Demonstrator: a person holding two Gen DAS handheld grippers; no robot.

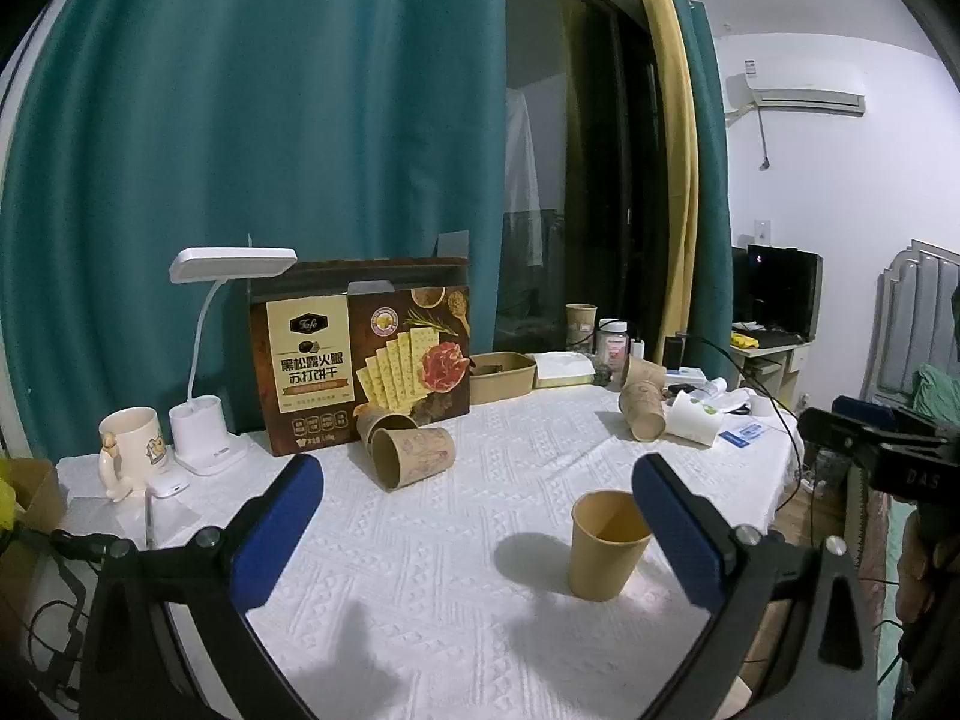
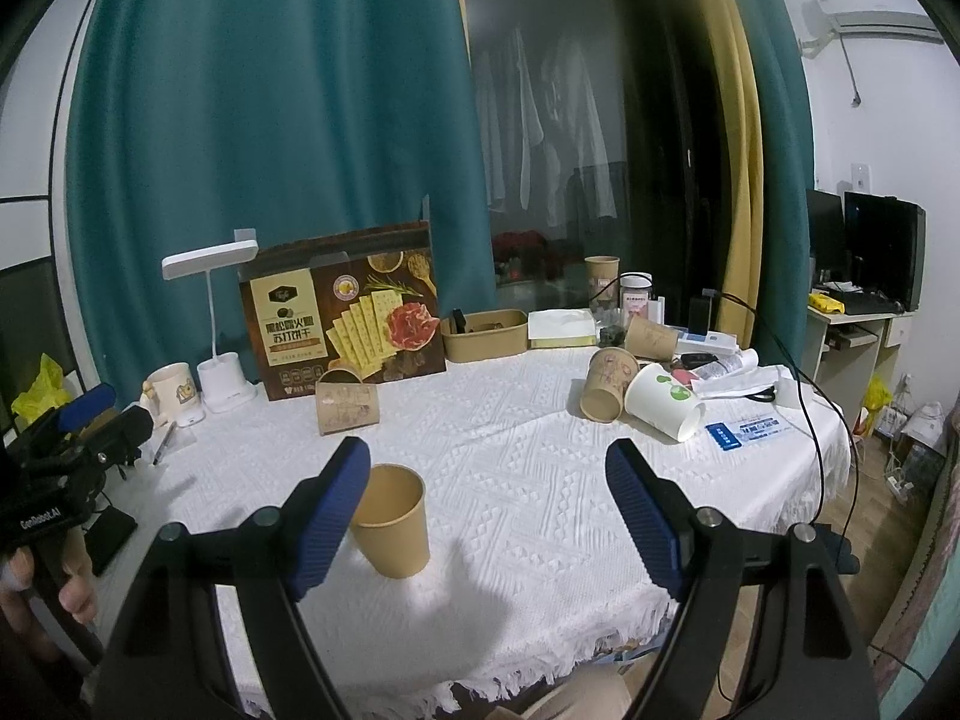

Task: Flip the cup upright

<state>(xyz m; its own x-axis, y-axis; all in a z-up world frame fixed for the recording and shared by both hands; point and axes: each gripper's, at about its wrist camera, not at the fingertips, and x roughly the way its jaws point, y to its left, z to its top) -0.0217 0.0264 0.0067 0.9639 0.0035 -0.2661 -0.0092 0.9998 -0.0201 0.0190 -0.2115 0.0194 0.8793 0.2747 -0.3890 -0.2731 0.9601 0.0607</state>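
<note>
A plain tan paper cup stands upright, mouth up, on the white tablecloth; it also shows in the right wrist view. My left gripper is open and empty, its right finger just beside the cup. My right gripper is open and empty, its left finger next to the cup. Two printed brown cups lie on their sides near the cracker box. Other cups lie tipped at the right, with a white cup beside them.
A cracker box, a white desk lamp and a mug stand at the back left. A tan tray, jars, papers and cables crowd the back right. The table's fringed front edge is close.
</note>
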